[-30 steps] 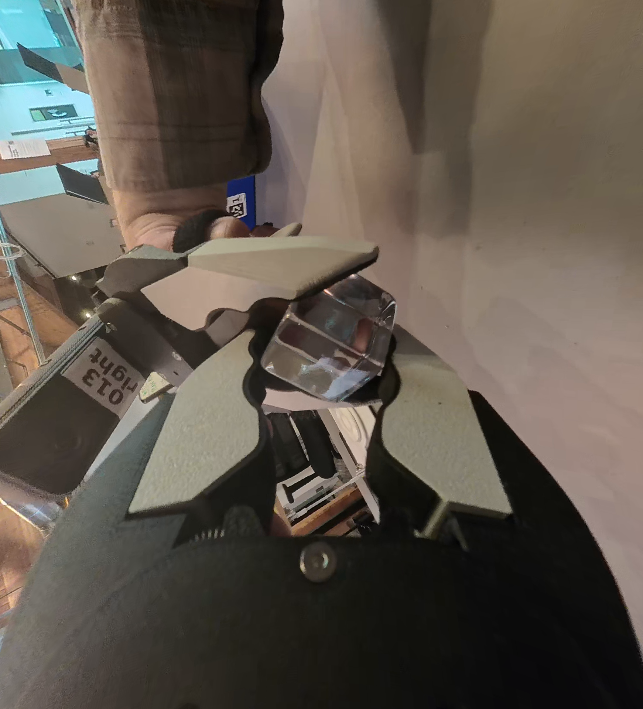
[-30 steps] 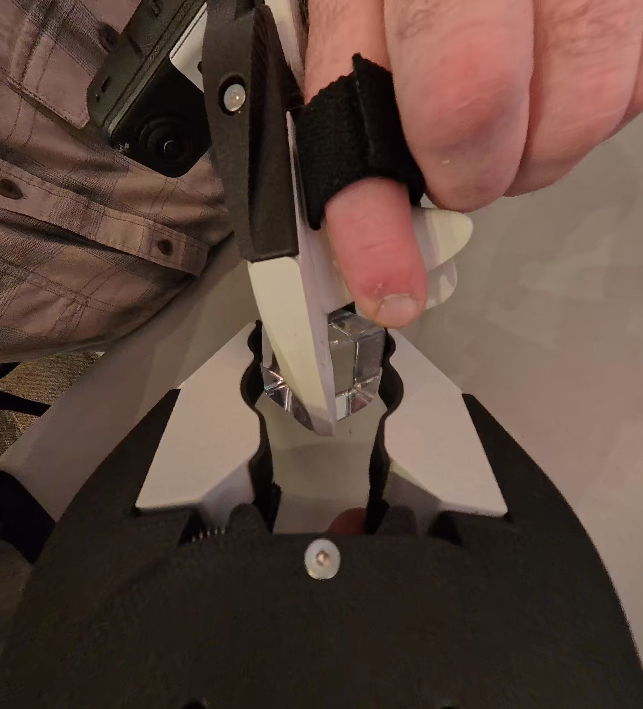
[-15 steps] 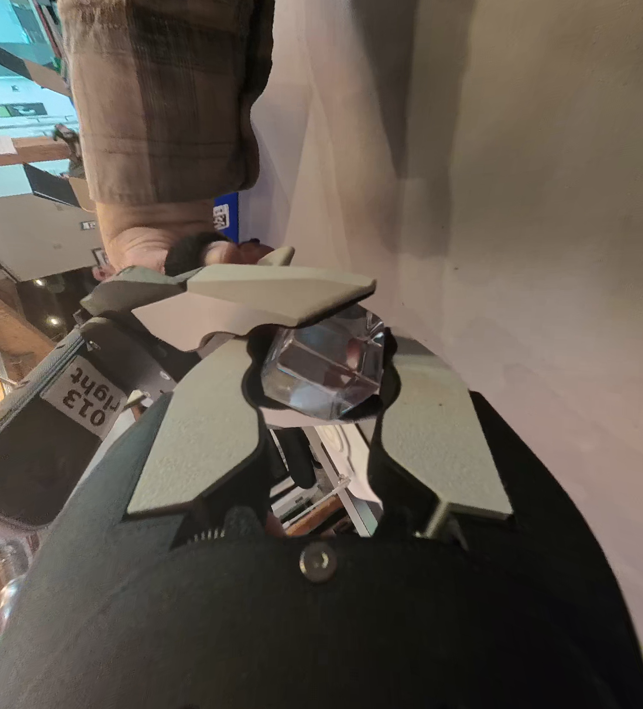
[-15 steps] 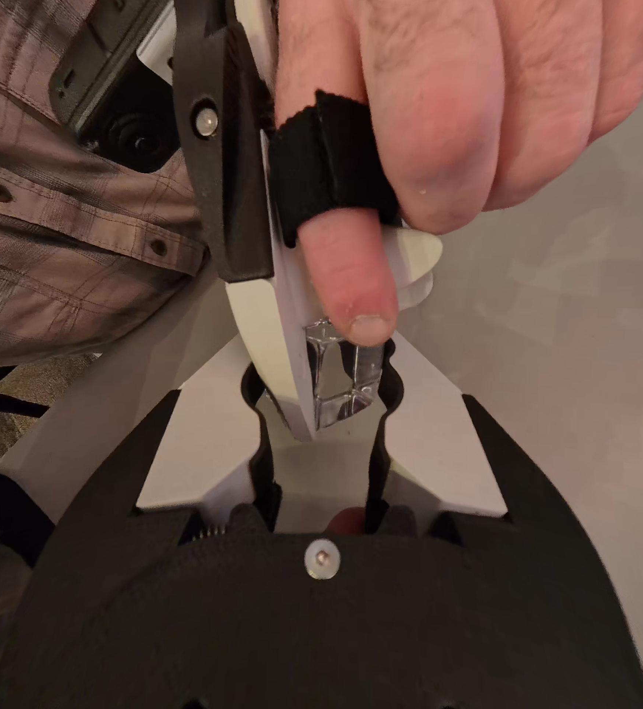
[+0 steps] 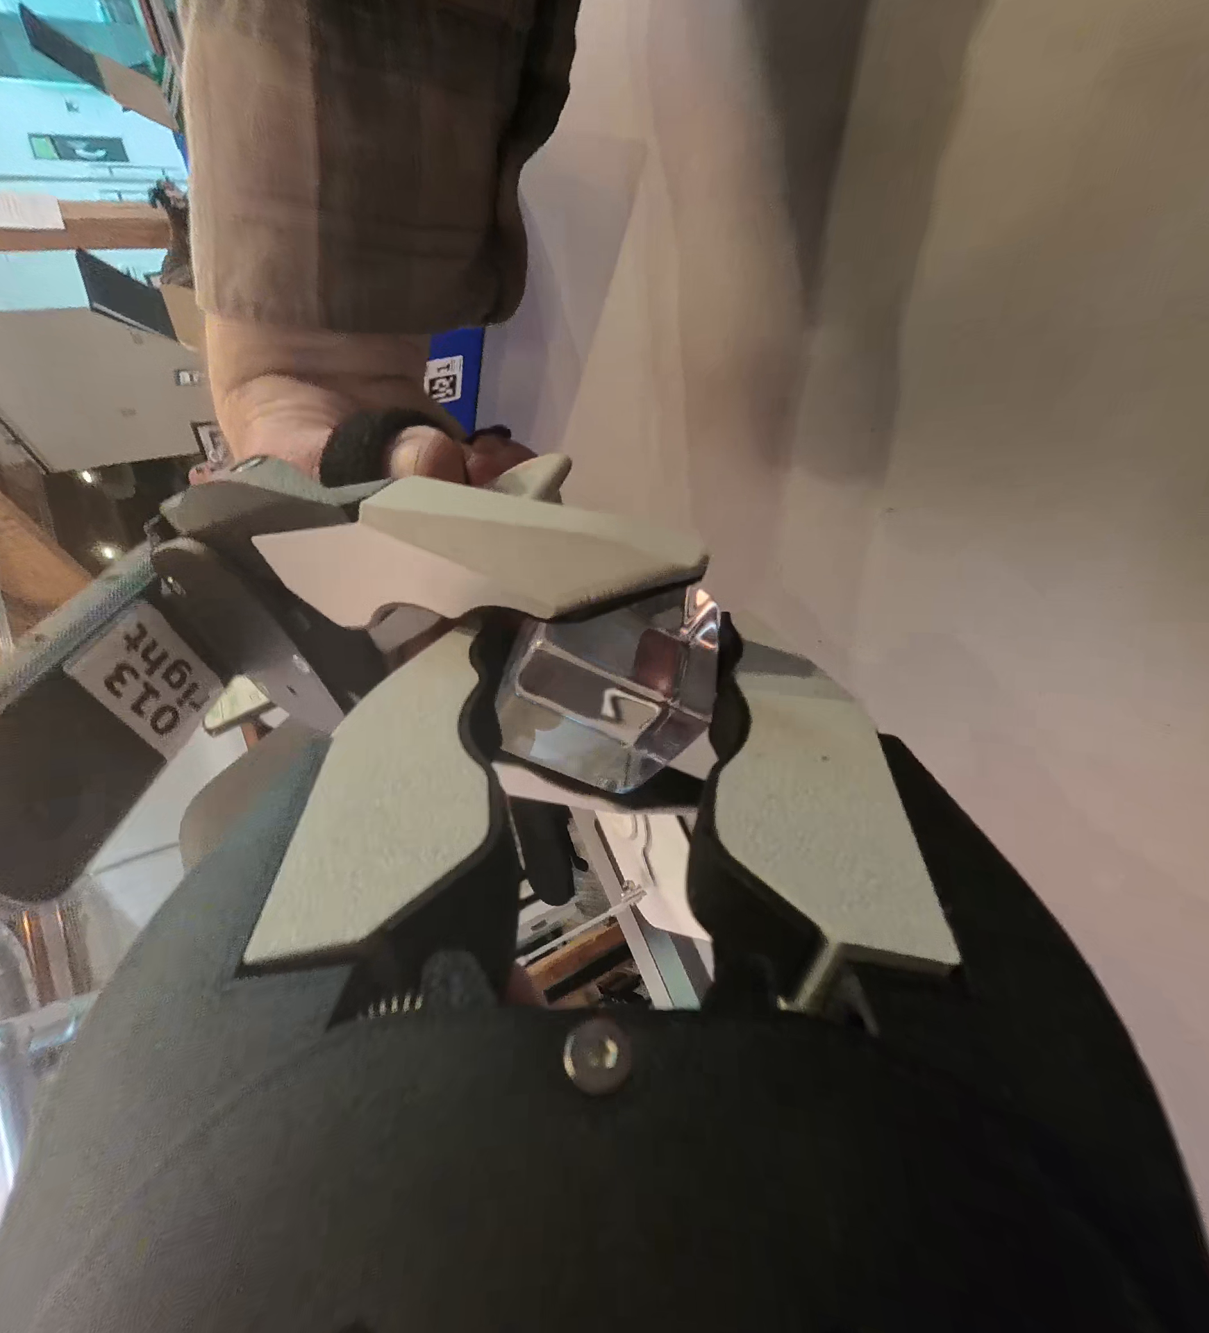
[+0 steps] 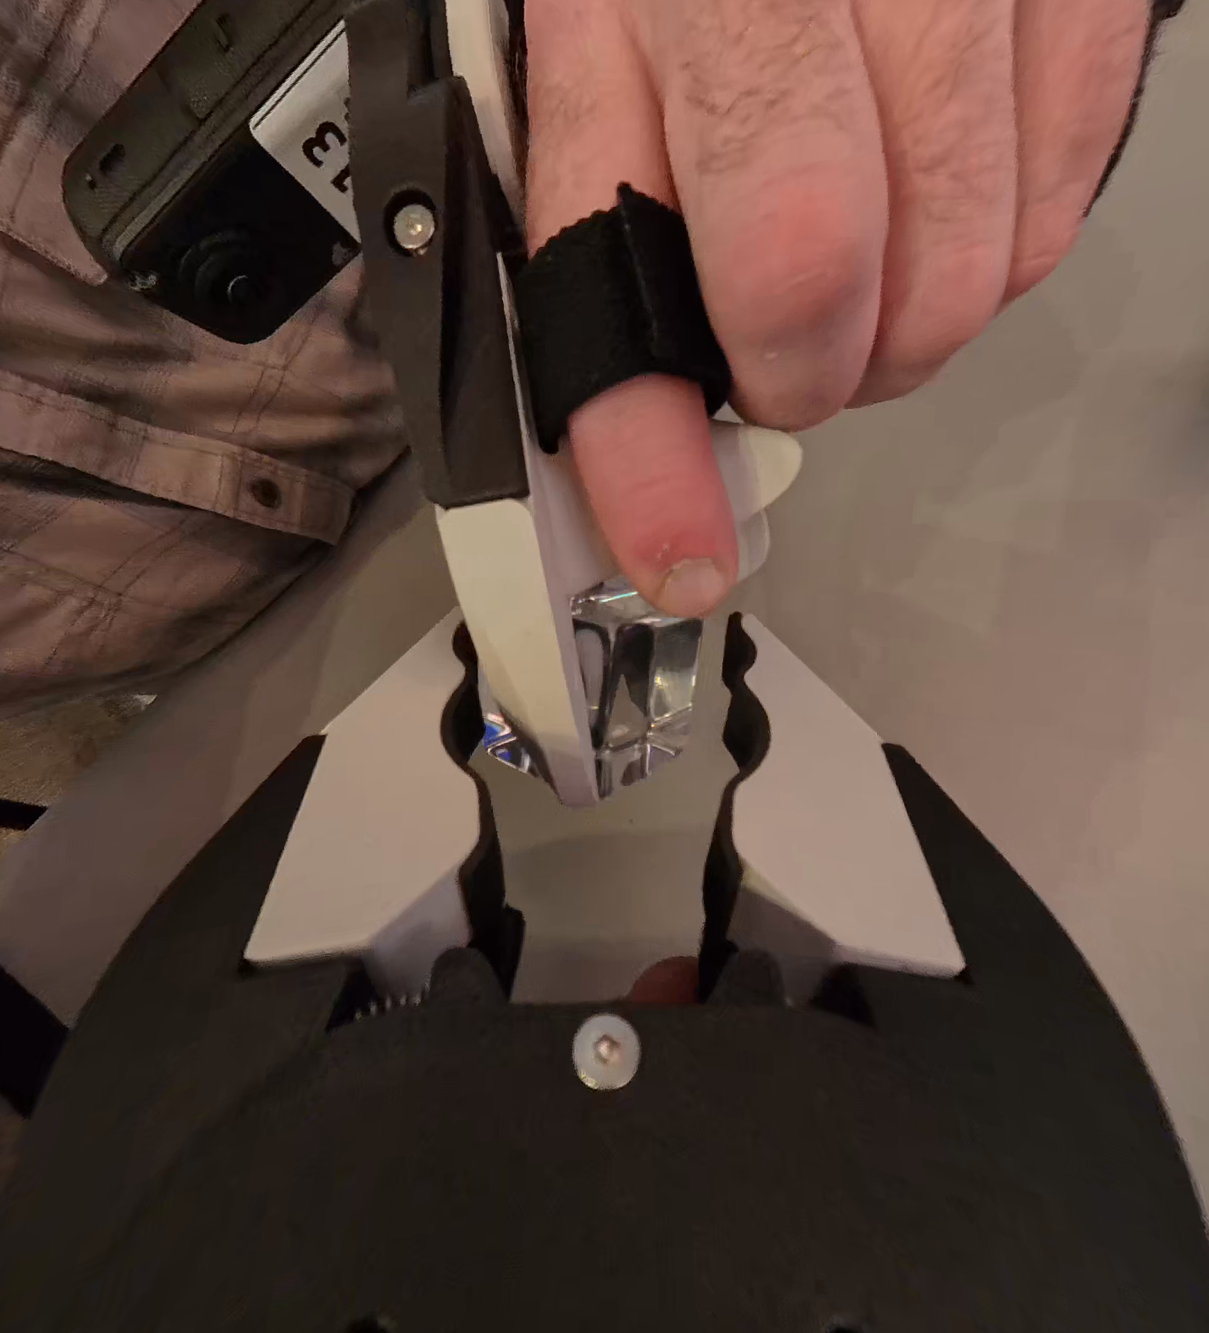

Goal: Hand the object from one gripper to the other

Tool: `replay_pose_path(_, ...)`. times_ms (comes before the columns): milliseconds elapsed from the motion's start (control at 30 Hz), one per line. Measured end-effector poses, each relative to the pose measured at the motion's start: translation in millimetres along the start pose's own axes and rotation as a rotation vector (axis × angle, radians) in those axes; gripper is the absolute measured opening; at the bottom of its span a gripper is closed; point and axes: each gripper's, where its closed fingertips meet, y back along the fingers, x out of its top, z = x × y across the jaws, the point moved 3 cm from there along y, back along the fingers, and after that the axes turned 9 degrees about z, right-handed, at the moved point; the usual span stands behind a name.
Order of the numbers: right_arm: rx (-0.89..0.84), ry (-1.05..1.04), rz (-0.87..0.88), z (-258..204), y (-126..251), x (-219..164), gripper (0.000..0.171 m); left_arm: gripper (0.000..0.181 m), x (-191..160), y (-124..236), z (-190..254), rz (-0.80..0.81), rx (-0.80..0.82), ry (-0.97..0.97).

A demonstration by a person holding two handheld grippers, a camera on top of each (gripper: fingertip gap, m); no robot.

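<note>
A clear cube [image 5: 608,707] sits between the fingertips of my left gripper [image 5: 600,642], whose pads press both of its sides. My right gripper comes in from the left of this view. One of its fingers [image 5: 515,555] lies over the cube and the other under it. In the right wrist view the cube [image 6: 637,685] lies between the tips of my right gripper [image 6: 594,635], with a thin gap at the right pad. A left gripper finger [image 6: 515,635] crosses in front of the cube, edge-on, and hides part of it.
A person's hand [image 6: 803,216] with a black finger strap holds the left gripper close above the cube. A plaid shirt [image 6: 118,505] fills the left. A pale flat surface [image 5: 984,433] lies behind both grippers. A room with wooden rails [image 5: 46,231] shows at far left. My left and right fingertips are right by each other.
The cube has turned and settled squarely between my left fingers. My right gripper's fingers have spread slightly, and a thin gap now shows beside the cube. Both grippers shifted a little.
</note>
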Motion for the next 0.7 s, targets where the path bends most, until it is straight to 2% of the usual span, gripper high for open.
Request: replay_pose_path(700, -0.216, 0.113, 0.106, 18.9, 23.1, 25.5, 0.077, 0.055, -24.9, 25.8, -27.7, -0.048, 0.178, 0.179)
